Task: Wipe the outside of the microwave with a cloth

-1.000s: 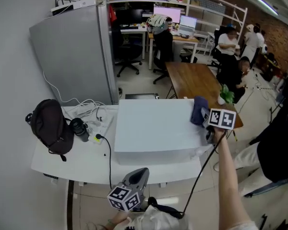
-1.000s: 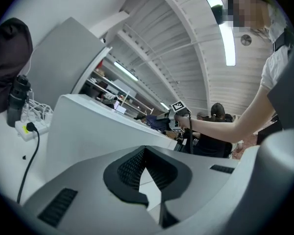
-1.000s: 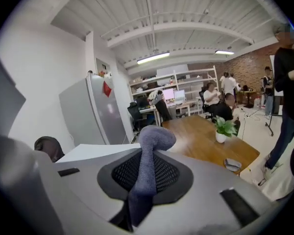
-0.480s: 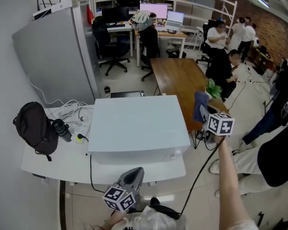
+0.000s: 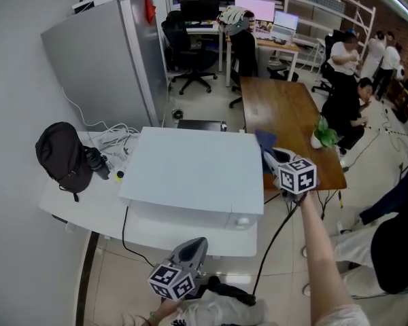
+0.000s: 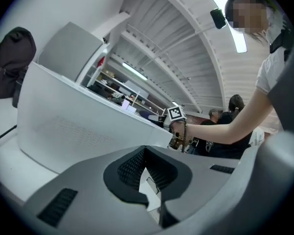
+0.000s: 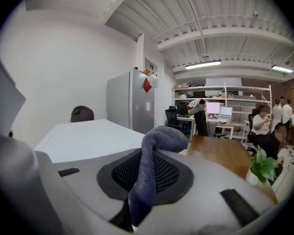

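This is an office, one big open room. At the back stand desks (image 5: 280, 43) with lit computer screens (image 5: 257, 9) and black chairs on wheels (image 5: 190, 53). People (image 5: 345, 56) sit on the right. A long wooden table (image 5: 285, 117) with a small green plant (image 5: 324, 133) fills the middle. A tall grey fridge (image 5: 102, 60) stands by the wall, beside a white microwave (image 5: 194, 172) on a white table (image 5: 81, 209). Long strip lights (image 7: 203, 64) hang from the ceiling.
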